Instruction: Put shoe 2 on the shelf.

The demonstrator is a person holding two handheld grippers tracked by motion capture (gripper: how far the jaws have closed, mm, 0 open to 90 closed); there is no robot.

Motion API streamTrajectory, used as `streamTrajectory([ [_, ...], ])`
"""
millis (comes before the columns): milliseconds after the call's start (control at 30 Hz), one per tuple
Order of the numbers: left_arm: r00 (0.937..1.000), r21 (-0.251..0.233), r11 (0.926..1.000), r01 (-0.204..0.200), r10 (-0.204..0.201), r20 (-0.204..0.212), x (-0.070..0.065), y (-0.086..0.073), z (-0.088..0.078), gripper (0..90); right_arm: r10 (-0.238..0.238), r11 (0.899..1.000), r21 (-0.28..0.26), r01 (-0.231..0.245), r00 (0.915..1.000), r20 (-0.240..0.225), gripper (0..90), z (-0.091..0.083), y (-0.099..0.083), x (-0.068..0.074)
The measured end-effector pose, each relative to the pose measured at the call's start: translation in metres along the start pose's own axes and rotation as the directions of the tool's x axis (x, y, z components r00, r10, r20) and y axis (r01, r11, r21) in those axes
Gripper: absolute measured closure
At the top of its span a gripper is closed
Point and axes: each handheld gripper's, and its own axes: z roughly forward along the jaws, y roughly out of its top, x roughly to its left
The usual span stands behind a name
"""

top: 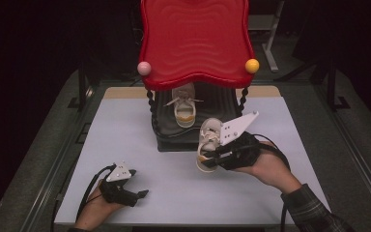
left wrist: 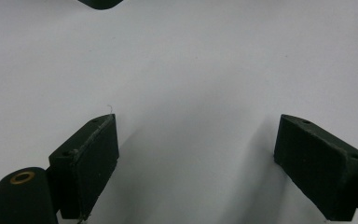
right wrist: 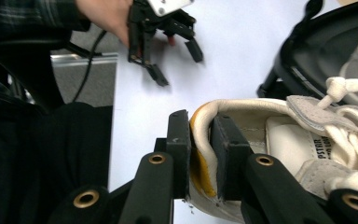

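A white shoe with a yellow heel lining (top: 207, 140) hangs just above the table in front of the rack, toe towards the rack. My right gripper (top: 207, 159) is shut on its heel collar; in the right gripper view the right gripper (right wrist: 200, 119) has one jaw inside the shoe (right wrist: 279, 135) and one outside. A second white shoe (top: 184, 108) stands on the rack's black lower shelf (top: 166, 130). My left gripper (top: 140, 183) rests on the table at the front left, and in its own view the left gripper (left wrist: 198, 123) is open with nothing between the jaws.
The rack has a red wavy top tray (top: 195, 38) with a pink ball (top: 144, 67) and a yellow ball (top: 252, 65) at its front corners, on twisted black posts. The pale table (top: 125, 125) has bare surface left and right of the rack.
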Motion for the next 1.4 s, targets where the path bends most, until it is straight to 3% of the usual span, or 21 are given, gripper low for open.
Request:
streamTrajectory([
  [367, 1.0, -0.001, 1.0, 0.001, -0.001, -0.001, 0.0, 0.0, 0.0, 13.3, -0.011, 1.0, 0.02, 0.011, 0.9999, 0.007, 77.8, -0.002, 0.013, -0.032],
  [800, 1.0, 0.0, 1.0, -0.001, 0.001, -0.002, 0.0, 0.0, 0.0, 13.3, -0.01, 0.996, 0.083, 0.007, 0.9992, 0.038, 77.7, 0.011, 0.023, -0.08],
  [967, 1.0, 0.0, 1.0, -0.001, 0.001, -0.002, 0.0, 0.0, 0.0, 13.3, -0.014, 0.996, 0.086, 0.012, 0.9995, 0.028, 77.8, 0.018, 0.021, -0.088],
  [1200, 1.0, 0.0, 1.0, -0.002, 0.002, -0.003, 0.0, 0.0, 0.0, 13.3, -0.032, 0.995, 0.093, 0.028, 0.9983, 0.048, 77.7, 0.022, 0.016, -0.095],
  [1400, 1.0, 0.002, 1.0, -0.003, 0.003, -0.002, 0.0, 0.0, 0.0, 13.3, -0.012, 0.995, 0.097, 0.005, 0.9976, 0.069, 74.1, 0.025, 0.013, -0.094],
])
